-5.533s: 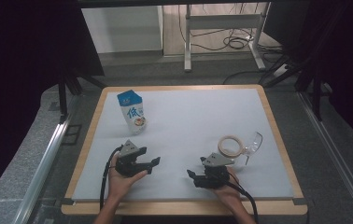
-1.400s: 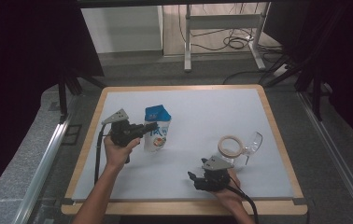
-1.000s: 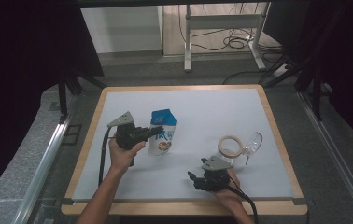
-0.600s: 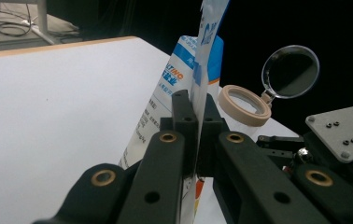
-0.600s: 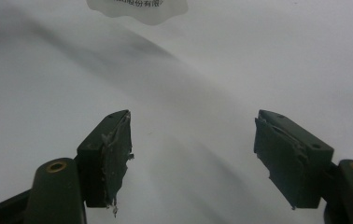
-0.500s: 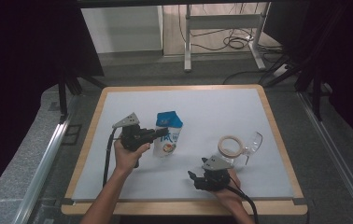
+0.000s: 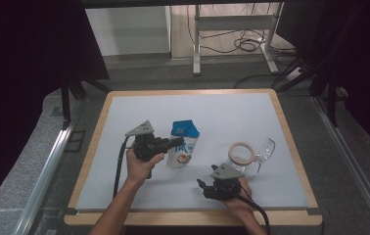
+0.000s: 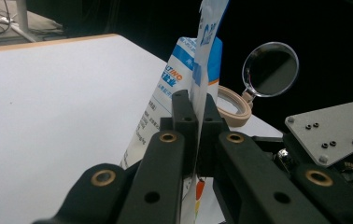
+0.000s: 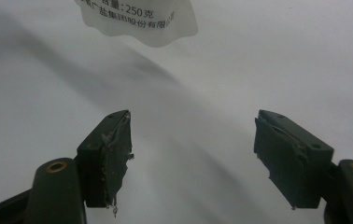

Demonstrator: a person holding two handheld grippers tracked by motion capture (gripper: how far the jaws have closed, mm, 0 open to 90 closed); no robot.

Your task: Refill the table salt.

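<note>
- Left gripper — clamped on the side seam of the blue-and-white pouch.
- Right gripper — jaws spread wide, near the tape roll and magnifying glass.

Glossy plastic pouch, matt tabletop

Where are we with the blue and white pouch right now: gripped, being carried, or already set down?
Gripped: the left gripper has its jaws shut on the edge of the blue and white pouch, which stands mid-mat, left of the tape roll and magnifying glass. Whether its base rests on the mat I cannot tell. The right gripper is open and empty near the front edge. Release is left.
</note>
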